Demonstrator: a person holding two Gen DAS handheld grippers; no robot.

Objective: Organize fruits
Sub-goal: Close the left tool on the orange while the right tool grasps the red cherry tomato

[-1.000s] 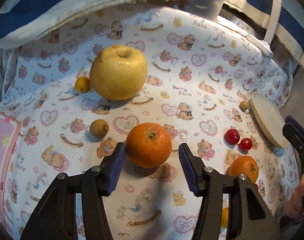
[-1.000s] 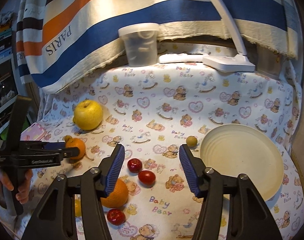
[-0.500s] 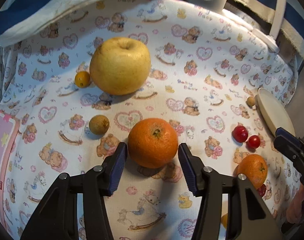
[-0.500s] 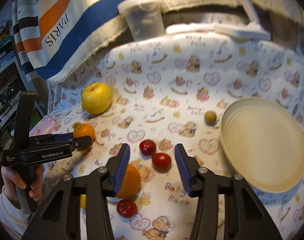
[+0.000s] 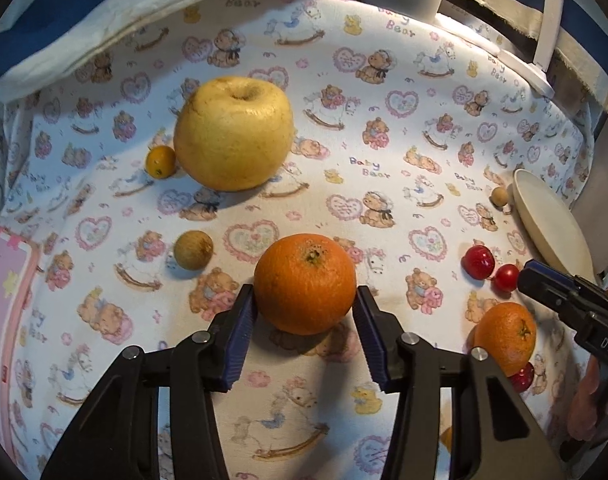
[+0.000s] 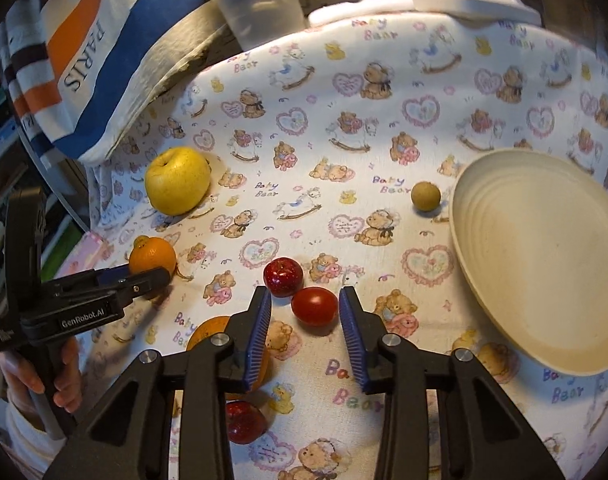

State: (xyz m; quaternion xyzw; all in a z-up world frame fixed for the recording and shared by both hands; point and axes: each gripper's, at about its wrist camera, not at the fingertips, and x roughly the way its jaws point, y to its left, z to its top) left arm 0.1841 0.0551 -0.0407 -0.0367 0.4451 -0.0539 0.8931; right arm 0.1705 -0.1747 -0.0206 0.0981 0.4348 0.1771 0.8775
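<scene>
My left gripper [image 5: 305, 300] has its blue pads against both sides of a large orange [image 5: 305, 283] that rests on the bear-print cloth. My right gripper [image 6: 305, 300] is open, its jaws on either side of a red cherry tomato [image 6: 314, 306], not touching it. A second red fruit [image 6: 283, 277] lies just behind the tomato. A cream plate [image 6: 544, 256] sits to the right. A yellow apple [image 5: 233, 134] lies behind the large orange. A second orange [image 5: 506, 338] lies near the right gripper.
A small kumquat [image 5: 160, 161] and a brown longan [image 5: 193, 249] lie left of the large orange. Another longan [image 6: 425, 197] sits by the plate. A third red fruit [image 6: 245, 422] lies under my right gripper. A plastic tub [image 6: 259, 4] and a lamp base [image 6: 472, 4] stand at the back.
My left gripper moved forward and closed on the large orange. My right gripper moved forward and down, narrowing around the red tomato.
</scene>
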